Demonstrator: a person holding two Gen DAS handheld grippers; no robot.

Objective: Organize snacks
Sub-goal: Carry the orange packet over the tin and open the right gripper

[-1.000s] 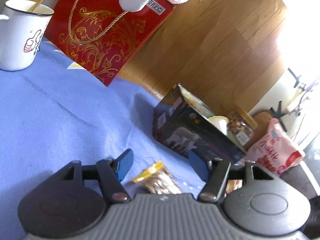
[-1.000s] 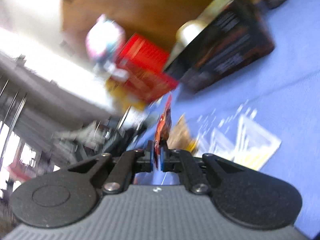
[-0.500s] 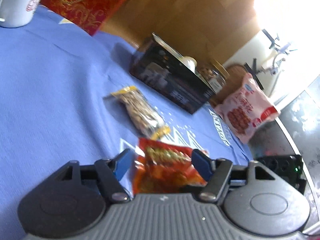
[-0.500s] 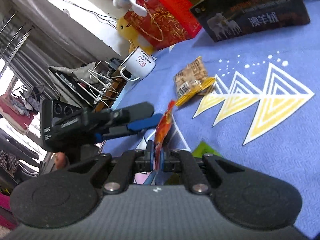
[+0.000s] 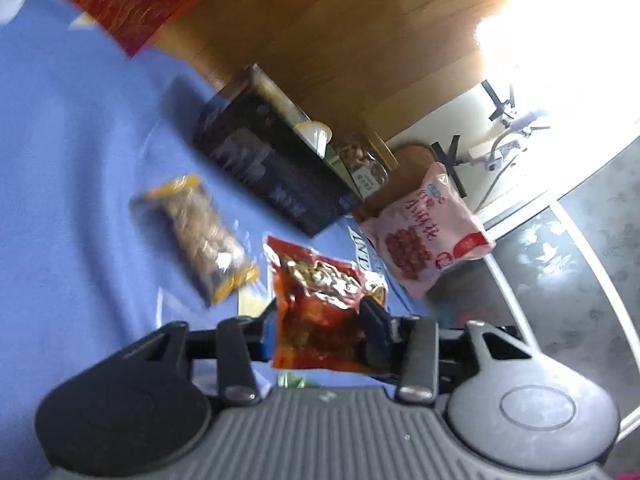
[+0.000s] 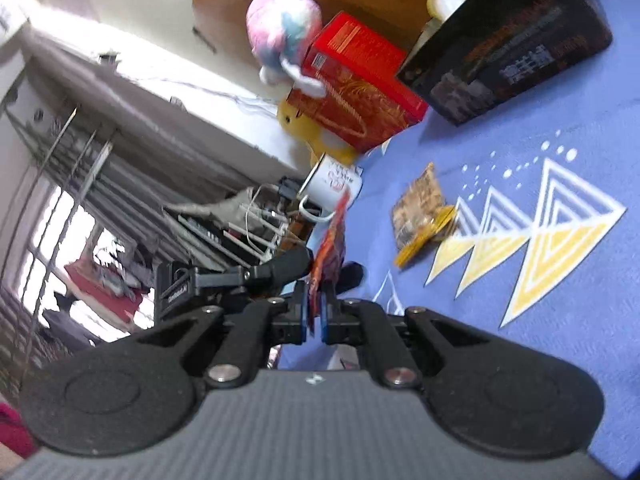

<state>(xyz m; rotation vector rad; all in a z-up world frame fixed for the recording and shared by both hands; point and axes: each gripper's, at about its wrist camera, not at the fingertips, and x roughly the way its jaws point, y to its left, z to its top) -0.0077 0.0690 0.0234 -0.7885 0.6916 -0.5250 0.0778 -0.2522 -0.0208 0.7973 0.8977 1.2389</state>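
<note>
Now the left tool (image 5: 322, 326) has closed in around the red snack packet (image 5: 320, 300), its fingers flanking the sides where half a second ago they stood wider. The right tool (image 6: 316, 314) still pinches the packet's edge above the blue-clothed counter (image 6: 520, 128), suggesting a handover.

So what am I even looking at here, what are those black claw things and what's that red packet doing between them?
These are two hand-held grippers, each with a camera looking forward along its fingers; no robot arm is involved. One picture comes from the left gripper, the other from the right gripper. The red snack packet sits between both: the right one pinches its edge, and the left one's fingers sit against its sides, so it looks like a handover. On the blue tablecloth lie a clear packet with yellow ends, a black box and a pink snack bag. Behind are a red gift bag and a white mug.
</note>
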